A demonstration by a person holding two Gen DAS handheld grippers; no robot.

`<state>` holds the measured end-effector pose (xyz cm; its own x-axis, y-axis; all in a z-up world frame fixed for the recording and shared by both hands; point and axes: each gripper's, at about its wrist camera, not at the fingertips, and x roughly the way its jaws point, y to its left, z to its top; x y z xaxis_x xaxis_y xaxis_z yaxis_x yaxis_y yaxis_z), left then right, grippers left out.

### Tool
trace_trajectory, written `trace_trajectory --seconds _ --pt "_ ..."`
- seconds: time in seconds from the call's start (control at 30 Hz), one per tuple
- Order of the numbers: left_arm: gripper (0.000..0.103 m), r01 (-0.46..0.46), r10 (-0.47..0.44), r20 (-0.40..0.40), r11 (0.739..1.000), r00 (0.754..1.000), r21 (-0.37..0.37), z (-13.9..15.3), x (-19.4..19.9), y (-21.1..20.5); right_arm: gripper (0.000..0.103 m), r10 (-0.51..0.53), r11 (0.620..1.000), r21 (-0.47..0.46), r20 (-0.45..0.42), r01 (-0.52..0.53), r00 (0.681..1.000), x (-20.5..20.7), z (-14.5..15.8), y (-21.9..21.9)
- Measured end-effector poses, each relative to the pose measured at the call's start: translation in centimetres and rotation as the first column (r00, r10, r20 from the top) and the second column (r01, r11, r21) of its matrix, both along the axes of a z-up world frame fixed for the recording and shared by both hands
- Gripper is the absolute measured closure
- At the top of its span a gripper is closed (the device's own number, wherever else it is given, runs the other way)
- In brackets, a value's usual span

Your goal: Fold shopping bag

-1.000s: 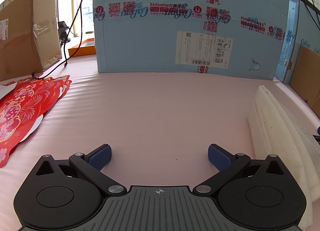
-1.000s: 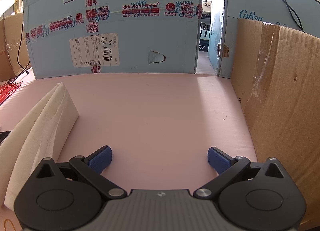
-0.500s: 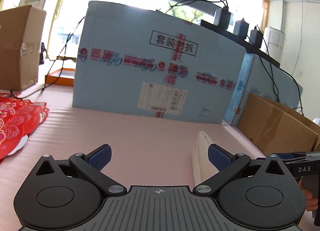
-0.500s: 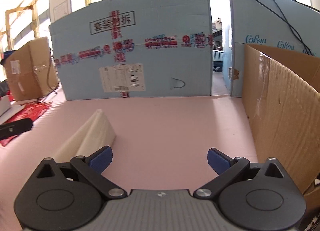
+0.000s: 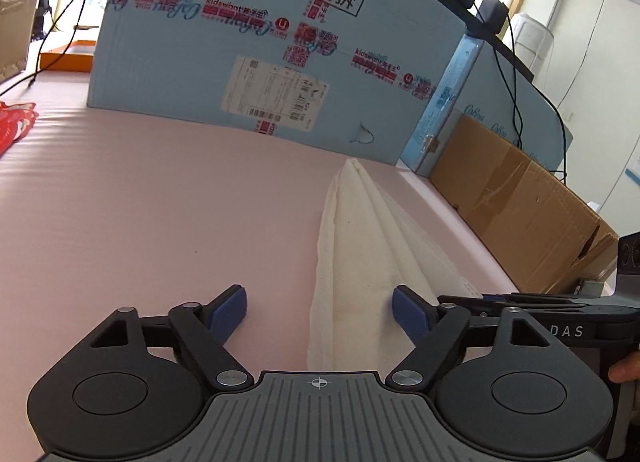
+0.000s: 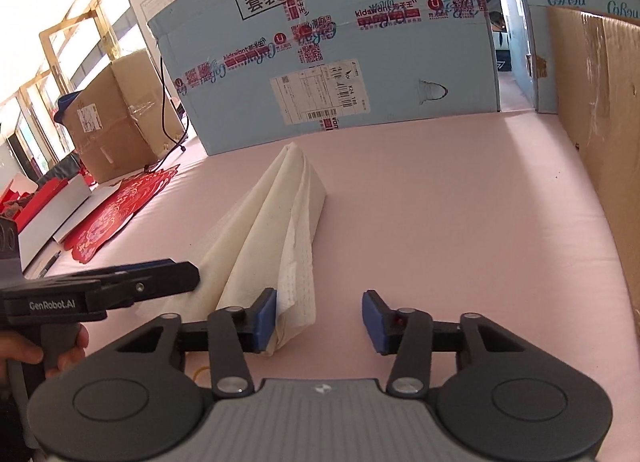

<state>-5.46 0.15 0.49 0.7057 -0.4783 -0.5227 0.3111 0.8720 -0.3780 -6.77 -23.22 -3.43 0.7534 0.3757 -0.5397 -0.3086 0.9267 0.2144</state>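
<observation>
- Shopping bag [image 5: 360, 246]: white, soft fabric, lying already gathered into a long pleated strip on the pink counter [image 5: 160, 202]. Its far end tapers toward the blue carton [image 5: 248, 42]; its near end fans wider and lies at both claws.
- Left claw [image 5: 319, 312]: jaws partly spread and closing. The near end of the bag lies between its blue pads [image 5: 408, 314], closer to the one on the picture's right; no pad visibly presses the cloth.
- Right claw [image 6: 319, 320]: jaws narrower than the left claw's and closing. The near corner of the bag touches the pad on the picture's left; the other pad stands clear of the cloth, so the bag is not pinched.
- Person's hand [image 6: 24, 350]: seen at the handle of the left tool in the right wrist view; fingertips of the other hand show at the edge of the left wrist view.
- Handling, judged: light and limp, with no stiffness of its own; the pleats would likely slide apart if lifted by one layer. The textured weave should give the pads fair friction. Not fragile.
- Where to take hold, judged: at the two near corners, one per claw, pinching through all layers together so that the near end can be carried over toward the far end.
- Risk, judged: a shallow bite on the top layer only would leave the lower pleats on the counter.
- Surroundings: brown cardboard box [image 6: 600, 122] at the right edge; red paper cut-outs [image 6: 116, 214] well apart to the left.
</observation>
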Motion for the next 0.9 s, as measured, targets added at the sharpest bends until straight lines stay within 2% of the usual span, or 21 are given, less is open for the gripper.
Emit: trace_trajectory --seconds 0.07,0.17,0.23,0.4,0.43,0.5,0.57,0.73,0.83,0.9 --pt "0.065 0.044 -0.044 -0.015 0.998 0.999 -0.035 -0.1 0.2 -0.4 0.082 0.017 1.0 -0.014 -0.004 -0.017 1.0 0.0 -0.1 0.3" --pt "0.078 0.071 -0.071 0.004 0.997 0.997 -0.008 -0.2 0.2 -1.0 0.09 0.025 0.999 -0.044 0.004 -0.025 1.0 0.0 0.1 0.8" --pt "0.085 0.073 -0.072 0.014 0.997 0.997 -0.017 -0.1 0.3 -0.7 0.092 0.022 0.998 -0.06 0.014 -0.021 1.0 0.0 0.4 0.9" --pt "0.088 0.016 -0.017 0.05 1.0 0.999 0.023 0.7 -0.1 0.8 0.094 -0.045 0.983 -0.174 0.097 0.061 0.994 0.8 1.9 0.7" --pt "0.092 0.003 -0.005 0.054 0.999 0.999 0.032 0.9 -0.2 1.1 0.094 -0.057 0.975 -0.205 0.121 0.082 0.991 1.0 2.2 0.8" --pt "0.093 -0.012 0.009 0.069 0.999 0.998 0.046 1.2 -0.6 1.7 0.094 -0.089 0.936 -0.316 0.215 0.156 0.972 2.0 2.7 1.4" --pt "0.094 -0.024 0.019 0.088 0.998 0.996 0.059 1.6 -1.2 2.4 0.094 -0.09 0.907 -0.378 0.262 0.188 0.961 3.0 2.9 2.1" --pt "0.094 -0.058 0.049 0.122 0.995 0.991 0.075 2.4 -2.7 4.5 0.094 -0.07 0.866 -0.451 0.323 0.218 0.944 5.8 3.5 3.9" --pt "0.095 -0.077 0.068 0.133 0.995 0.989 0.065 2.7 -3.3 5.4 0.094 -0.049 0.82 -0.514 0.376 0.252 0.925 7.3 3.7 5.3" --pt "0.095 -0.083 0.074 0.143 0.995 0.987 0.06 2.9 -3.5 5.8 0.094 -0.029 0.774 -0.568 0.406 0.278 0.913 8.5 3.6 6.3"
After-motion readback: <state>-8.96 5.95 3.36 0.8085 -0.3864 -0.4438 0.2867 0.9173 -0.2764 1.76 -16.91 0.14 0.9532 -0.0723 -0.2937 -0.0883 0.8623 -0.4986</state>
